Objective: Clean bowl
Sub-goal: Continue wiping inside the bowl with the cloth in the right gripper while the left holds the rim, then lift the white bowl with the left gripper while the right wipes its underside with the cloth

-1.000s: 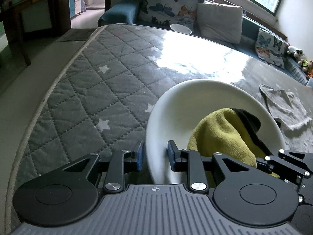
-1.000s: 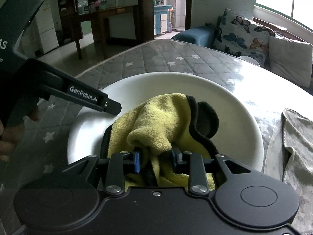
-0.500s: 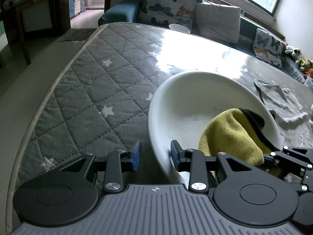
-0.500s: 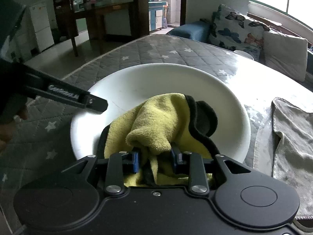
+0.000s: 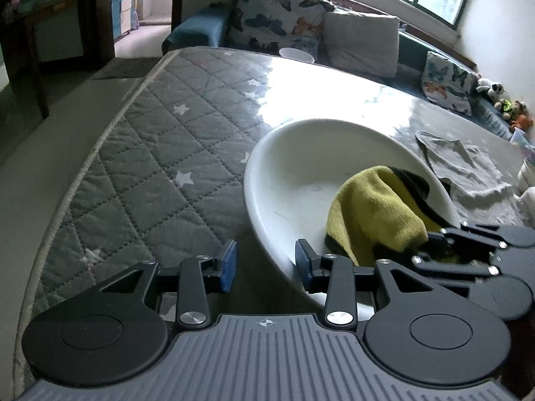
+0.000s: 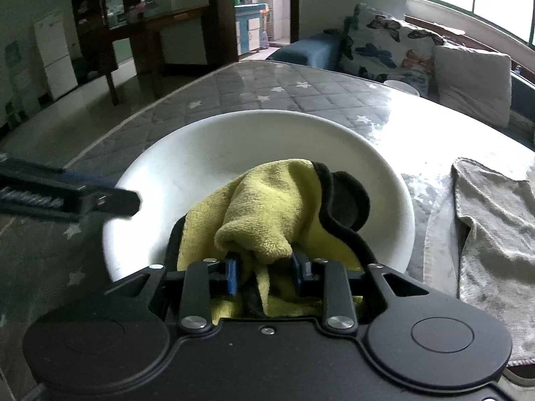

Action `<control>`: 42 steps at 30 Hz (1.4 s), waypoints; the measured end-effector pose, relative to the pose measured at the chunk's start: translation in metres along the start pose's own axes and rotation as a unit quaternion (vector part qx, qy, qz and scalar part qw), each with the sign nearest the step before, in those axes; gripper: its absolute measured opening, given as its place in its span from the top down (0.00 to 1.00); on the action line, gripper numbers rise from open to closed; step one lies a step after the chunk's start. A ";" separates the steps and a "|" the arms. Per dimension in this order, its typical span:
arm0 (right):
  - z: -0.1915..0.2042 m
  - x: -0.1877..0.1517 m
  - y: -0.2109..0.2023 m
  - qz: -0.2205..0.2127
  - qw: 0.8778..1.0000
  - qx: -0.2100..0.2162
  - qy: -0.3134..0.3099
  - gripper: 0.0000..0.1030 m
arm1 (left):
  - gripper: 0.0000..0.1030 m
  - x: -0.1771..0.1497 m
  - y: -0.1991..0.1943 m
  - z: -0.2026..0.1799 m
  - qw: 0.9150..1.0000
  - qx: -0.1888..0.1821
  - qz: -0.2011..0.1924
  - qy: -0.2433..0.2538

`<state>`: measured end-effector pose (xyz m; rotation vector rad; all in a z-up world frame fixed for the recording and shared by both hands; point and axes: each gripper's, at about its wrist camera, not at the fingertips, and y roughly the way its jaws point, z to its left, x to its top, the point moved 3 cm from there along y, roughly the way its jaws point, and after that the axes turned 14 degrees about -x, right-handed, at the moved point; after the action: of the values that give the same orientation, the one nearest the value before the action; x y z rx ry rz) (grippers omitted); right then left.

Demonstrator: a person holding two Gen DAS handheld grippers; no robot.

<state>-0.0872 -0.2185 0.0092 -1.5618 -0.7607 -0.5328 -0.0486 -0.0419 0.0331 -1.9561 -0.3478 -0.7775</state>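
Right gripper [image 6: 265,272] clamps yellow cloth [image 6: 267,207] inside bowl [image 6: 207,153]; left gripper [image 5: 265,265] spread wide, straddling bowl rim; cloth hides bowl bottom

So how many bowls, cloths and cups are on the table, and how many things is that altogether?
Bowls: 1, the big white bowl.
Cloths: 2, the yellow cloth in the right claw and the grey cloth lying flat.
Cups: 1, the small white cup at the far edge.
Total: 4.
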 end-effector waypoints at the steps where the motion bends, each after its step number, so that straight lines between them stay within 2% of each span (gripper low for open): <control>1: -0.002 0.000 0.001 0.001 1.000 -0.002 0.002 0.70 | 0.62 -0.001 -0.003 -0.001 1.000 -0.001 -0.002 0.002; 6: -0.007 0.008 0.011 0.001 1.000 -0.003 0.003 0.70 | 0.62 -0.006 -0.018 -0.006 1.000 0.004 -0.013 0.008; 12: -0.018 0.013 0.021 -0.011 1.000 0.018 -0.014 0.70 | 0.62 0.000 -0.020 -0.012 1.000 0.002 -0.014 0.011; 16: -0.024 0.013 0.022 -0.016 0.997 0.050 -0.050 0.70 | 0.62 0.010 -0.015 -0.018 1.000 0.007 0.000 0.023; 19: -0.024 0.014 0.019 -0.014 0.995 0.063 -0.072 0.70 | 0.62 0.020 -0.010 -0.021 1.000 0.009 0.021 -0.006; 21: -0.026 0.017 0.021 -0.005 0.995 0.071 -0.065 0.69 | 0.62 0.022 -0.014 -0.024 1.000 0.010 0.020 -0.016; 23: -0.027 0.019 0.022 -0.010 0.995 0.074 -0.063 0.69 | 0.61 0.021 -0.017 -0.027 1.000 0.018 0.017 -0.003; 26: -0.024 0.020 0.023 -0.022 0.996 0.067 -0.063 0.69 | 0.60 0.013 -0.019 -0.025 0.999 0.031 0.003 0.015; 29: -0.018 0.015 0.021 -0.042 0.996 0.052 -0.058 0.69 | 0.60 -0.005 -0.027 -0.025 0.999 0.004 -0.018 0.028; 31: -0.015 0.013 0.018 -0.038 0.998 0.030 -0.027 0.69 | 0.58 -0.020 -0.031 -0.025 0.999 -0.010 -0.020 0.039; 33: -0.012 0.011 0.016 -0.035 0.999 0.016 -0.011 0.69 | 0.58 -0.029 -0.033 -0.024 0.999 -0.013 -0.006 0.032; 34: -0.005 0.011 0.014 -0.035 0.999 -0.004 -0.017 0.69 | 0.58 -0.035 -0.035 -0.022 0.999 -0.024 -0.002 0.024; 36: -0.001 0.011 0.013 -0.035 0.999 -0.015 -0.015 0.69 | 0.58 -0.047 -0.041 -0.019 0.999 -0.050 0.006 0.005; 42: 0.003 0.009 0.013 -0.034 0.999 -0.022 -0.001 0.69 | 0.56 -0.061 -0.040 -0.013 0.999 -0.048 0.007 -0.016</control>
<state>-0.0717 -0.2147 0.0063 -1.5818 -0.8104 -0.6024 -0.1210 -0.0292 0.0252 -2.0617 -0.3207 -0.7659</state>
